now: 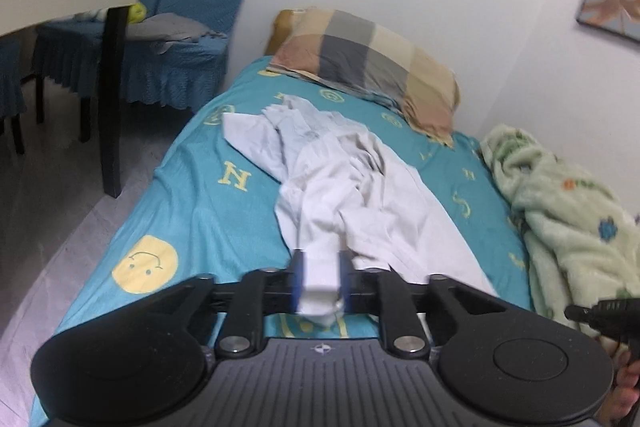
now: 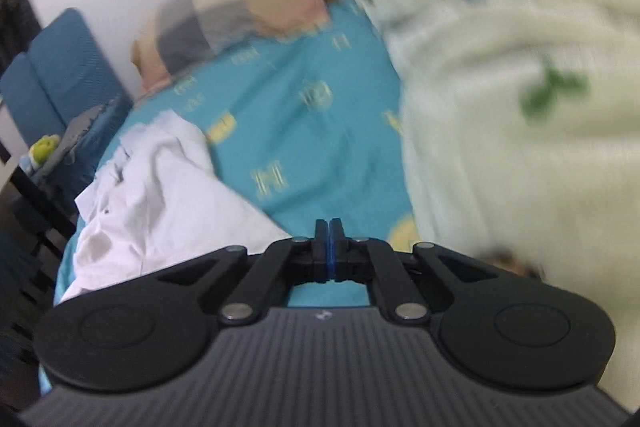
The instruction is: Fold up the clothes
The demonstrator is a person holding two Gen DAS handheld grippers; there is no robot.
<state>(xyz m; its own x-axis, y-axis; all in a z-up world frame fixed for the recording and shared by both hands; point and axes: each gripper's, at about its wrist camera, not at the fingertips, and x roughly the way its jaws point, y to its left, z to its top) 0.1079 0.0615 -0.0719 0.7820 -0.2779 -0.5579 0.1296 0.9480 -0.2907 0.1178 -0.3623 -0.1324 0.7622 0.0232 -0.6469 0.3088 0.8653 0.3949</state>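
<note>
A crumpled white garment (image 1: 340, 179) lies along the middle of a bed covered with a teal sheet (image 1: 208, 211). My left gripper (image 1: 322, 267) is shut on a bunched end of that garment at its near edge, and the cloth fills the gap between the blue pads. In the blurred right wrist view the same white garment (image 2: 160, 187) lies to the left. My right gripper (image 2: 329, 227) is shut with nothing between its fingers, above the teal sheet (image 2: 304, 131) to the right of the garment.
A plaid pillow (image 1: 368, 63) lies at the head of the bed against the white wall. A pale green fleece blanket (image 1: 568, 219) is heaped along the bed's right side. Blue-covered chairs (image 1: 180, 27) and a table with a dark leg (image 1: 114, 87) stand to the left.
</note>
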